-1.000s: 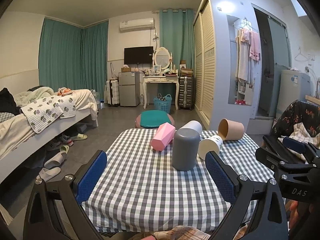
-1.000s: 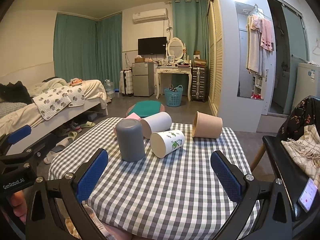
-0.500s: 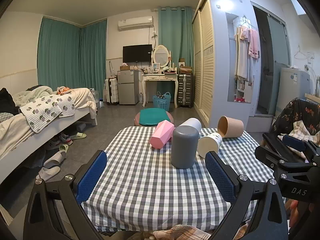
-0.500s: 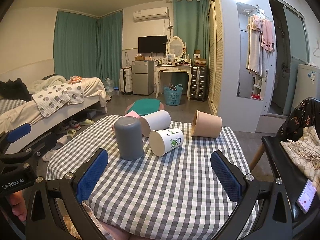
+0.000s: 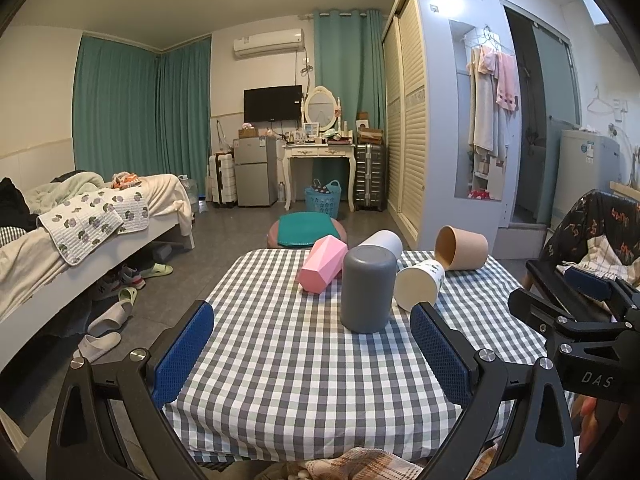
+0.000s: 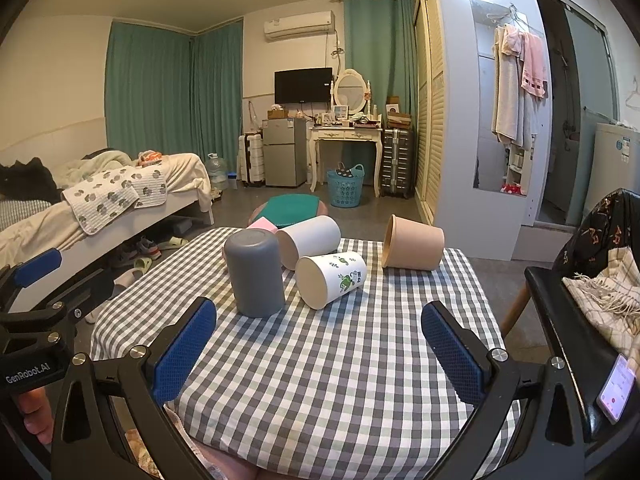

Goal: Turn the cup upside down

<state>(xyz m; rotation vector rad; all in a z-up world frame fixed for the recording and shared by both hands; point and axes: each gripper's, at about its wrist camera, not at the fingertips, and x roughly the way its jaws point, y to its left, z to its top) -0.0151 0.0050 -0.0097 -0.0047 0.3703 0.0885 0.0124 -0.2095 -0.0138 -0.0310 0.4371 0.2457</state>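
A grey cup stands upside down on the checked table. Behind it lie on their sides a pink faceted cup, a white cup, a white paper cup with green print and a tan cup. My left gripper is open and empty over the near table edge. My right gripper is open and empty, also near the front edge, well short of the cups.
A bed with slippers under it stands to the left. A chair with draped cloth and a phone is at the right. A round stool with a green cushion sits beyond the table. A wardrobe is behind.
Both grippers have drifted slightly back and up from the table. The cups have not moved.
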